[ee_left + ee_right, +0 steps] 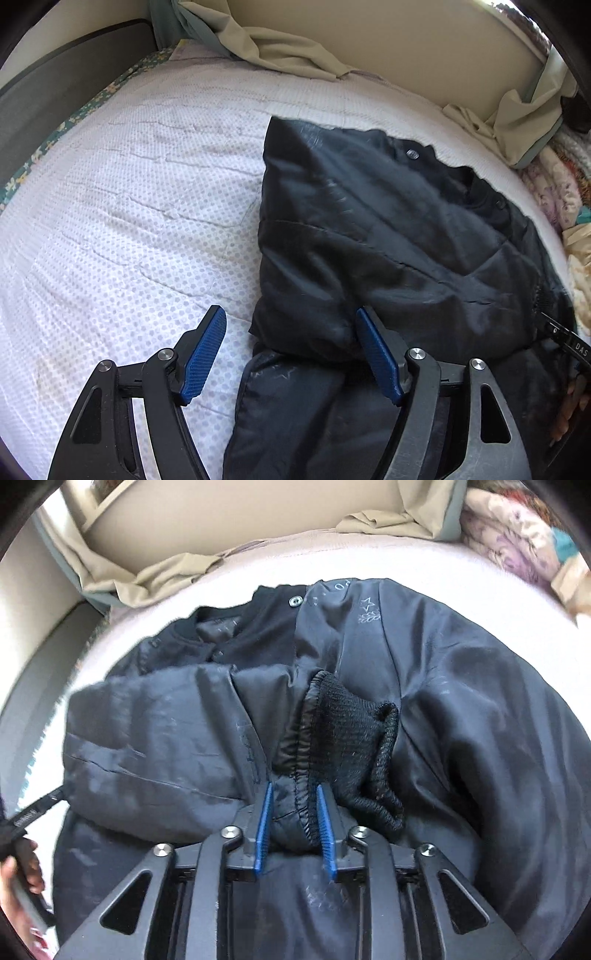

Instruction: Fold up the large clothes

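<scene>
A black padded jacket (424, 709) lies partly folded toward the right edge of a bed (129, 206), one sleeve (284, 768) drawn across its front. The right hand-held gripper (294, 823) pinches that sleeve just behind the knit cuff (354, 731), apparently to lay it inward. The left hand-held gripper (291, 354) hovers spread over the jacket's near corner. Beige cloth (280, 48) bunches along the far edge beneath a cream wall (369, 29).

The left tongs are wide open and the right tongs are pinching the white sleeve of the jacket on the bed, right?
Almost. The sleeve isn't white: the right wrist view shows the right tongs pinching the black sleeve, by its knit cuff. The rest holds: the left tongs are wide open, and the jacket lies on the bed.
</scene>
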`<state>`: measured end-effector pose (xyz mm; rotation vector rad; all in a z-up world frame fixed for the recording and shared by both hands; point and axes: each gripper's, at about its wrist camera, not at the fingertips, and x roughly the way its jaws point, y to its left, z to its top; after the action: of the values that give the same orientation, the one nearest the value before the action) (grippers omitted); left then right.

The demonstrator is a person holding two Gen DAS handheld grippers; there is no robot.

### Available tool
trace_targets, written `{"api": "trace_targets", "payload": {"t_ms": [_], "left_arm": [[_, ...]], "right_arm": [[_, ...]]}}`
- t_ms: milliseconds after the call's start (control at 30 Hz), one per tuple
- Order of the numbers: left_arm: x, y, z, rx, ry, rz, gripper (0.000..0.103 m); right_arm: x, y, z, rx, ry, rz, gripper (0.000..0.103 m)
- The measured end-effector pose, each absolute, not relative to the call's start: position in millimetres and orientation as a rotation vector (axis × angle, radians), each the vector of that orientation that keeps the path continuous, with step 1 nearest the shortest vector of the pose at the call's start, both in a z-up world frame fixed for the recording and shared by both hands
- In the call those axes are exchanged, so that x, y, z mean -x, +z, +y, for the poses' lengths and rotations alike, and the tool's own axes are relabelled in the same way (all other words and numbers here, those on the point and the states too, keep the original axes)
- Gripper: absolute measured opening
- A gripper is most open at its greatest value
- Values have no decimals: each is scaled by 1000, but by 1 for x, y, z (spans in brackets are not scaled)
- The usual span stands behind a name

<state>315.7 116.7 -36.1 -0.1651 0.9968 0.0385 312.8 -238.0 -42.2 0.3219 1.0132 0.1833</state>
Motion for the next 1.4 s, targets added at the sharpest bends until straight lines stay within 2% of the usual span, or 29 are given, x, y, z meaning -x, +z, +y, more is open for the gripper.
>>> {"api": "trace_targets", "payload": {"t_ms": [67, 467, 800, 1000, 1233, 1333, 1400], "left_arm": [[-311, -28, 118, 168, 22, 989, 77], [-267, 7, 104, 166, -46, 973, 77], [-229, 43, 69, 21, -103, 858, 79], [-222, 36, 61, 38, -134, 869, 80], [-221, 9, 45, -16, -128, 926, 80], [-221, 0, 38, -37, -136, 949, 80], [-221, -3, 35, -48, -138, 956, 80]], "right_arm": [[-308, -30, -242, -336, 191, 993, 34], [-254, 16, -301, -421, 129, 923, 36], [-128, 67, -408, -510, -43, 847, 39], [-42, 34, -510, -684, -215, 880, 39], [16, -36, -555, -862, -251, 951, 40], [23, -58, -556, -901, -243, 968, 48], [22, -71, -549, -907, -233, 993, 50]]}}
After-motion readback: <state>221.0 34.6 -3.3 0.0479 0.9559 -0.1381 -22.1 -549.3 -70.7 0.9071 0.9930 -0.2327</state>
